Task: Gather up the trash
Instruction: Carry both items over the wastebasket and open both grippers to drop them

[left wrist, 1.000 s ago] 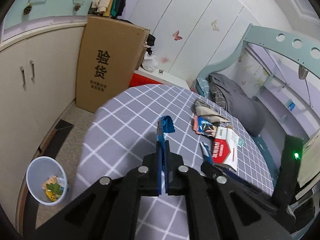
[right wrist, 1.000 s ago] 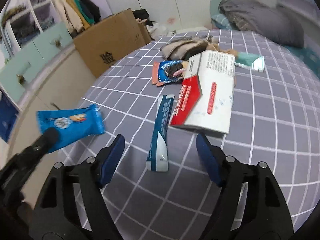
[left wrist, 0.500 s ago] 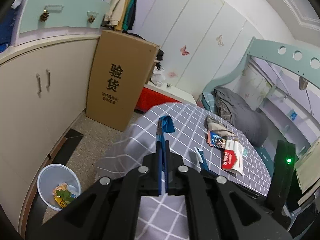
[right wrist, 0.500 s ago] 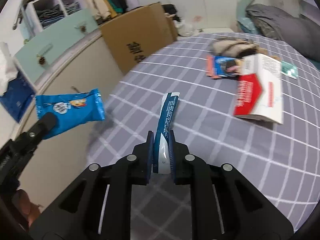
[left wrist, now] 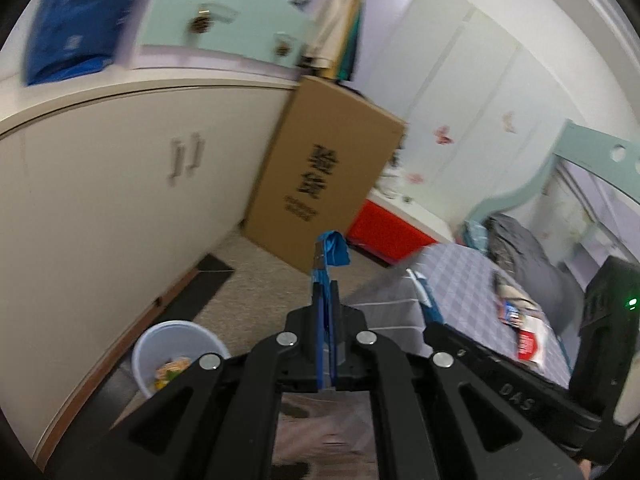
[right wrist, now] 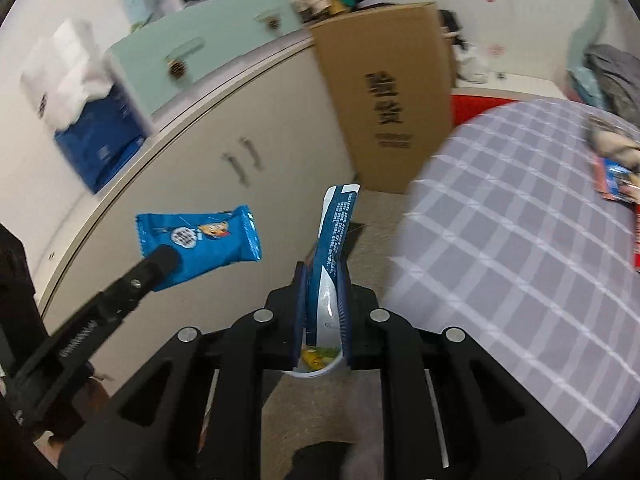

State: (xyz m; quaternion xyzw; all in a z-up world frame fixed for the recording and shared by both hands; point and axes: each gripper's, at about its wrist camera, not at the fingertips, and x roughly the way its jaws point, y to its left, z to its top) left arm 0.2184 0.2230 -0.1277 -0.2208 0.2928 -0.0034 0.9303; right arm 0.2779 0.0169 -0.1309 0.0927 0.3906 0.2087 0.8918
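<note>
At far left on the floor stands our waste bin (left wrist: 176, 354), scraps already inside. Our left gripper (left wrist: 327, 312) clamps a blue snack wrapper (right wrist: 200, 246), our right gripper (right wrist: 322, 300) a long sachet (right wrist: 334, 236): both look light, limp and slippery, best pinched by an end.

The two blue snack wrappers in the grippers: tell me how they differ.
The blue snack wrapper with the cartoon print in the left gripper is short and wide, gripped at one end and lying sideways. The long narrow blue and white wrapper in the right gripper is a slim strip standing up from the fingers. Both are blue, clamped and off the table.
</note>
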